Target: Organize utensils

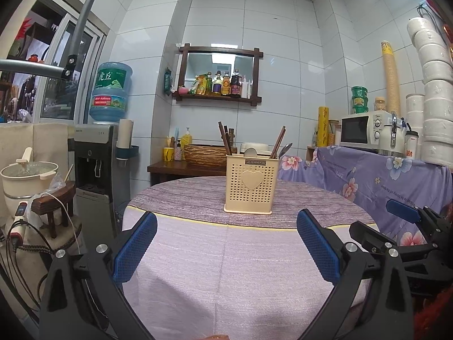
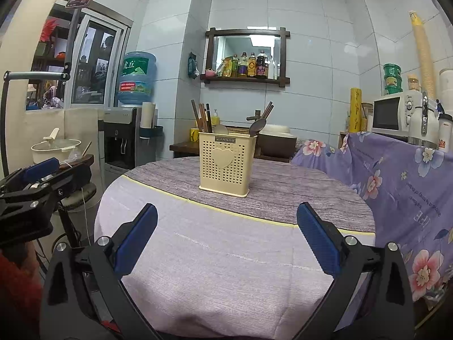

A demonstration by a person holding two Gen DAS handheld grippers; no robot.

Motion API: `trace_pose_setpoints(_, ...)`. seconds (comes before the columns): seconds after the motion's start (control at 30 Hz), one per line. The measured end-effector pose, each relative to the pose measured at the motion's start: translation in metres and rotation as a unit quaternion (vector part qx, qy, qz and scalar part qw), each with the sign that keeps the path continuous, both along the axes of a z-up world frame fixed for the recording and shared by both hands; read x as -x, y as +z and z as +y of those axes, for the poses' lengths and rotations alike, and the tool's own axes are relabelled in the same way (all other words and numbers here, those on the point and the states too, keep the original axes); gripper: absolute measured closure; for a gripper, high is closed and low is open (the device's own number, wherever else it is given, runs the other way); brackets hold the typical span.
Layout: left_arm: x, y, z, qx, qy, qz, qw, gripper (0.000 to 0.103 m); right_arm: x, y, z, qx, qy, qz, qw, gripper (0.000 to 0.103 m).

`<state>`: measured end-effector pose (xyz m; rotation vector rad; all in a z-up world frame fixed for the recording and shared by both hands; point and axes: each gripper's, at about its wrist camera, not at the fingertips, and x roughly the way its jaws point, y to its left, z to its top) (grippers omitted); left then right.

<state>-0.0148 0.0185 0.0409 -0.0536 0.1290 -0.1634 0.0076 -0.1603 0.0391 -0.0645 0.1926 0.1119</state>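
Note:
A cream perforated utensil holder [image 1: 250,184] with a heart on its front stands upright on the round table [image 1: 226,255], toward the far side. Dark chopsticks [image 1: 225,140] and metal spoons [image 1: 284,150] stick out of its top. It also shows in the right wrist view [image 2: 226,164], with chopsticks [image 2: 202,119] and a spoon [image 2: 256,127]. My left gripper [image 1: 226,226] is open and empty, low over the near part of the table. My right gripper [image 2: 226,221] is open and empty, beside the left one.
A floral purple cloth [image 1: 368,178] covers a counter on the right with a microwave [image 1: 362,133] and kettle. A water dispenser [image 1: 96,153] and a pot [image 1: 28,175] stand on the left. A dark side table with a woven basket [image 1: 203,155] is behind the round table.

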Motion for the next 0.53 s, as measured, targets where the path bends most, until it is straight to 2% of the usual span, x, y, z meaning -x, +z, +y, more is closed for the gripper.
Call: trace_pose_setpoints(0.53, -0.0007, -0.0003, 0.0004, -0.004, -0.001, 0.010, 0.9999, 0.005, -0.0010, -0.0020, 0.0018, 0.001, 0.000, 0.004, 1.000, 0.006)
